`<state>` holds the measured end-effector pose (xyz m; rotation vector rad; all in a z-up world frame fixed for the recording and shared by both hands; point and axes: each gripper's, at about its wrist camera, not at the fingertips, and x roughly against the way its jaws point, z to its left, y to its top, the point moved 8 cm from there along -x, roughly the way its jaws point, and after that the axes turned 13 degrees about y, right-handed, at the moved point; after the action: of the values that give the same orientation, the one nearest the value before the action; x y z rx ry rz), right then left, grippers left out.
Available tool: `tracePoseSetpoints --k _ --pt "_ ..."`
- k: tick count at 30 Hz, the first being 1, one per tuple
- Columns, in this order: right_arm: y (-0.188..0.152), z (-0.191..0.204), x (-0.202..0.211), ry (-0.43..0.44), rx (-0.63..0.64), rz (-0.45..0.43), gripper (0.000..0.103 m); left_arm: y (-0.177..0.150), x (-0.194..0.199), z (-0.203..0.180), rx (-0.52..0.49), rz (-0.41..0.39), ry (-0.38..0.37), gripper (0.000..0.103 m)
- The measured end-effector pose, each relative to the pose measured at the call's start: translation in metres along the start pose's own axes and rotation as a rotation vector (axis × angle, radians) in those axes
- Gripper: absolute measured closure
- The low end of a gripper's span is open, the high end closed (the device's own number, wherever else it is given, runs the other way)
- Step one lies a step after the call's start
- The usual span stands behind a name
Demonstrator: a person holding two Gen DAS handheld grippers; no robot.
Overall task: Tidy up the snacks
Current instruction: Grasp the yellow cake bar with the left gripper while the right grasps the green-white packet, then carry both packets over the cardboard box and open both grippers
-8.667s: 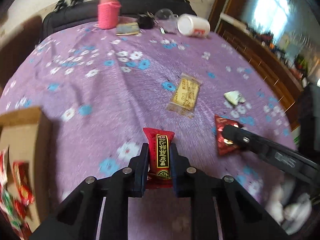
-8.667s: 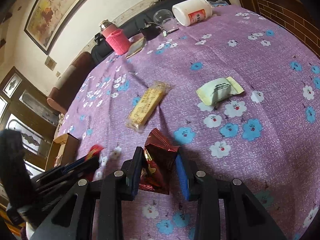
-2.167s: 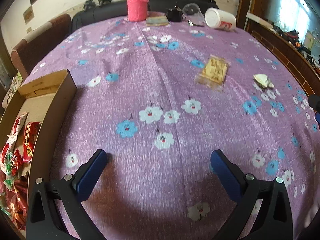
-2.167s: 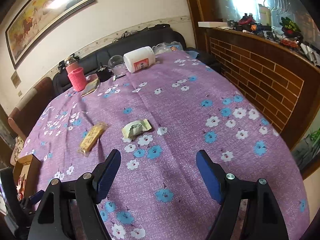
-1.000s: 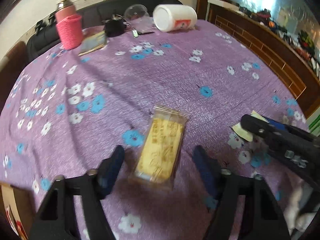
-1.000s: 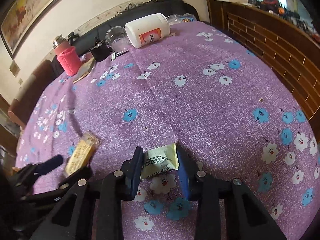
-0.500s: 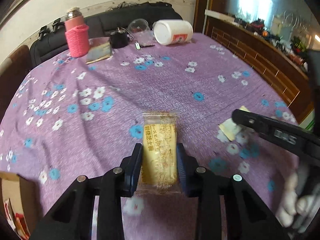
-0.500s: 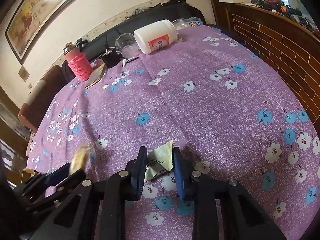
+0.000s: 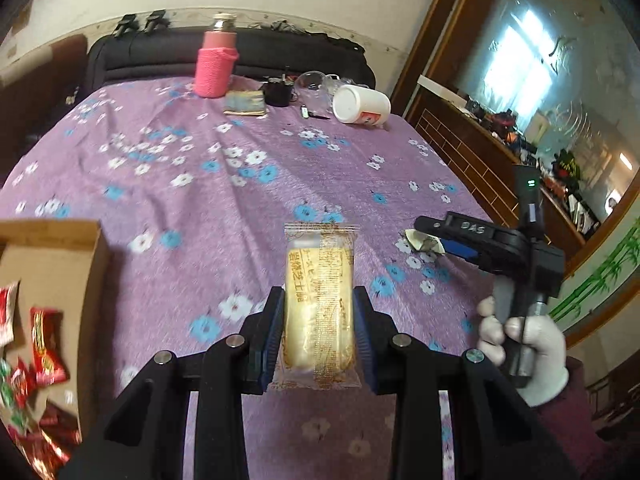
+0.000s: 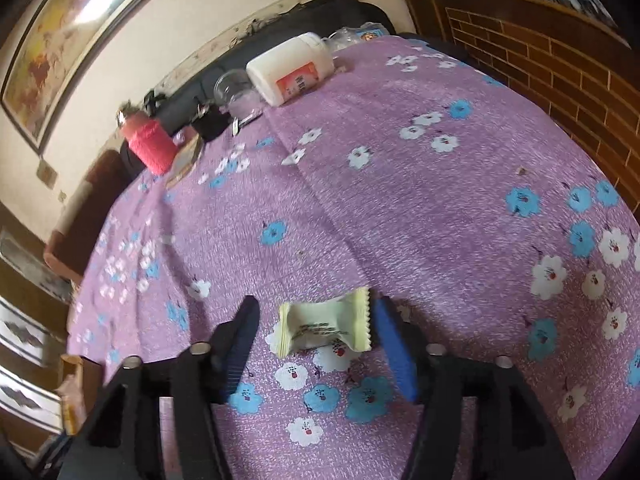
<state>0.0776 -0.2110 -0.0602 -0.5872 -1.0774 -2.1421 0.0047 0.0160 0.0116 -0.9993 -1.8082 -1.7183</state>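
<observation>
My left gripper [image 9: 319, 320] is shut on a yellow snack bar in a clear wrapper [image 9: 319, 300] and holds it above the purple flowered tablecloth [image 9: 240, 184]. A cardboard box [image 9: 52, 256] with red snack packets [image 9: 46, 344] stands at the lower left. My right gripper [image 10: 316, 312] has its jaws opening around a pale green snack packet [image 10: 326, 326] that lies flat on the cloth, with a gap at the left pad. In the left wrist view the right gripper [image 9: 430, 234] sits over that packet [image 9: 420, 240], held by a gloved hand [image 9: 520, 344].
At the table's far edge stand a pink-sleeved bottle [image 9: 216, 64], a booklet [image 9: 245, 103], a glass cup [image 9: 312, 84] and a white jar on its side [image 9: 362, 104]. A black sofa lies behind. A brick ledge [image 10: 560, 60] runs along the right.
The left gripper closed on the yellow bar, lifted it and swung left until the box came into view. The right gripper pinched the green packet, then spread, and the packet lies flat.
</observation>
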Motion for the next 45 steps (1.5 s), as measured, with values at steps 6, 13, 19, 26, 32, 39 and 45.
tracePoseSetpoints --k 6,13,19,26,32,39,45 --pt "-0.002 0.013 -0.014 -0.091 0.152 -0.007 0.066 -0.013 0.01 0.028 0.076 0.004 0.013 0.071" --pt "-0.006 0.021 -0.007 -0.044 0.153 -0.02 0.075 -0.034 0.03 0.08 0.188 -0.014 0.065 0.071" --pt "-0.019 0.041 0.011 -0.019 0.18 -0.048 0.087 -0.051 0.063 0.132 0.278 -0.049 0.094 0.07" --pt "-0.044 0.058 0.031 0.14 0.125 0.023 0.097 -0.064 0.096 0.169 0.336 -0.09 0.098 0.07" --pt "-0.051 0.06 0.053 0.103 0.175 0.042 0.074 -0.068 0.108 0.173 0.348 -0.114 0.078 0.07" --pt "-0.058 0.049 0.036 0.027 0.161 0.08 0.041 -0.07 0.109 0.174 0.347 -0.112 0.077 0.07" --pt "-0.078 0.059 0.01 -0.031 0.217 0.139 0.082 -0.071 0.113 0.178 0.349 -0.116 0.092 0.07"
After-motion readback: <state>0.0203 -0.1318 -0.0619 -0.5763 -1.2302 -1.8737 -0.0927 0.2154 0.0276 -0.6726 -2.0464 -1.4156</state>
